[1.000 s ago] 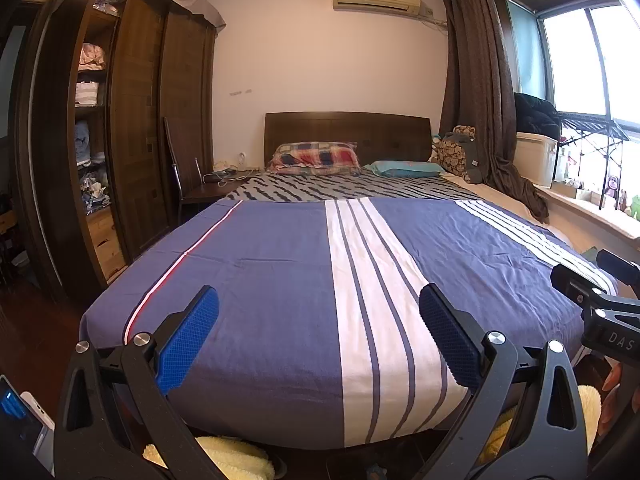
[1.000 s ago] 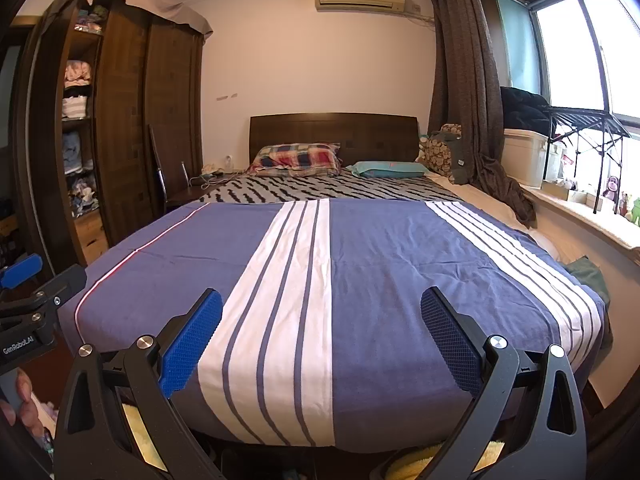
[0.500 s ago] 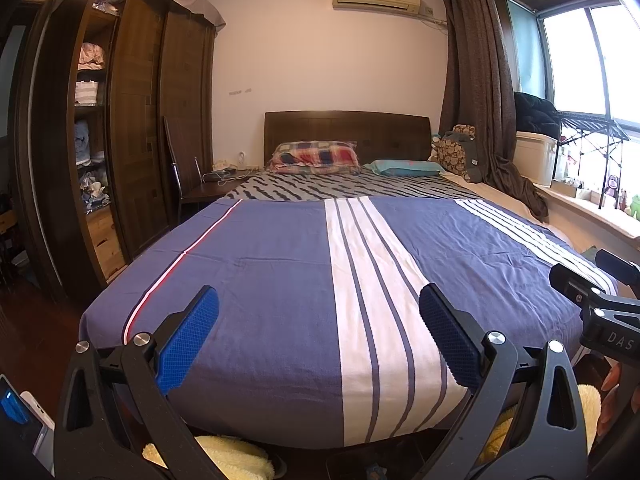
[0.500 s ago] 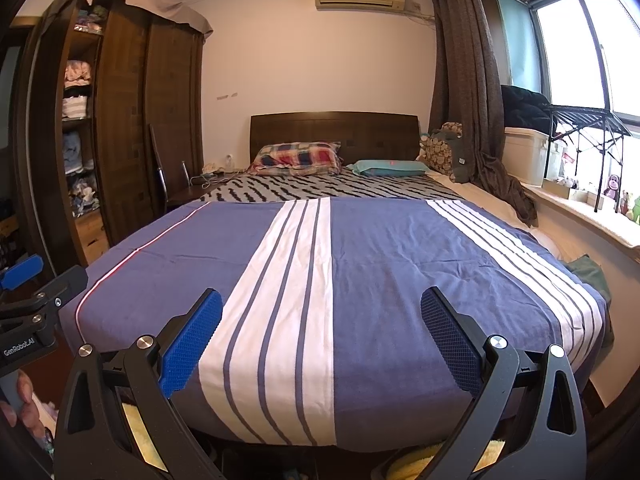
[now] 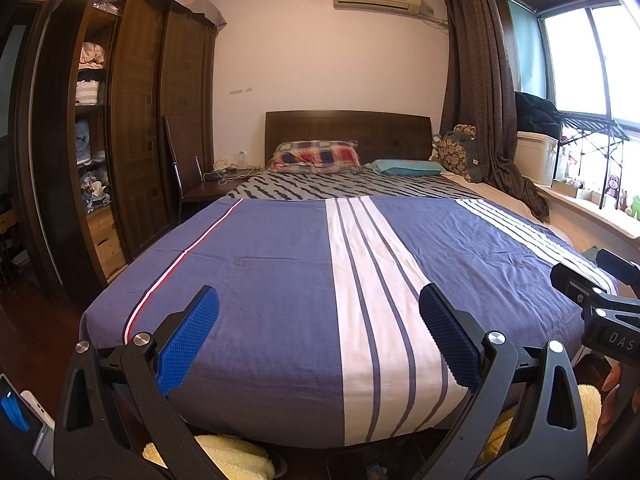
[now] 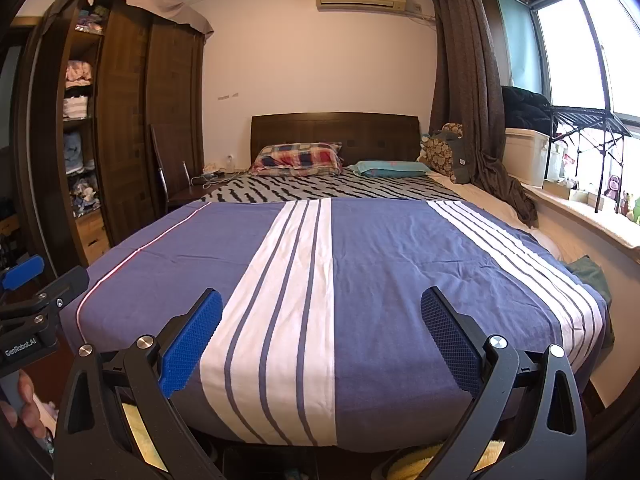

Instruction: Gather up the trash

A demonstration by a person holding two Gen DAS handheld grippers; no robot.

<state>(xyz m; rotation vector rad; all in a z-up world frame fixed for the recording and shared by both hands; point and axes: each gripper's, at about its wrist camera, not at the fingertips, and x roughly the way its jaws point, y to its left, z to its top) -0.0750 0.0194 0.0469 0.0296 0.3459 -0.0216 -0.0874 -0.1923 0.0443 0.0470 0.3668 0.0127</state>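
While both point at the foot of the bed (image 5: 280, 280), the left gripper (image 5: 318, 334) and right gripper (image 6: 320, 336) hang released, jaws spread wide and empty. No trash can be made out, so its look and place cannot be told. A blue bedspread (image 6: 380, 272) with white stripes covers the bed. A plaid pillow (image 5: 316, 156) lies at 12 o'clock, a wardrobe (image 5: 132, 120) at 10 o'clock, a window (image 6: 580, 40) at 2 o'clock.

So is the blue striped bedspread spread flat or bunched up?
Spread flat: the blue striped bedspread lies smooth across the bed, with only faint creases.
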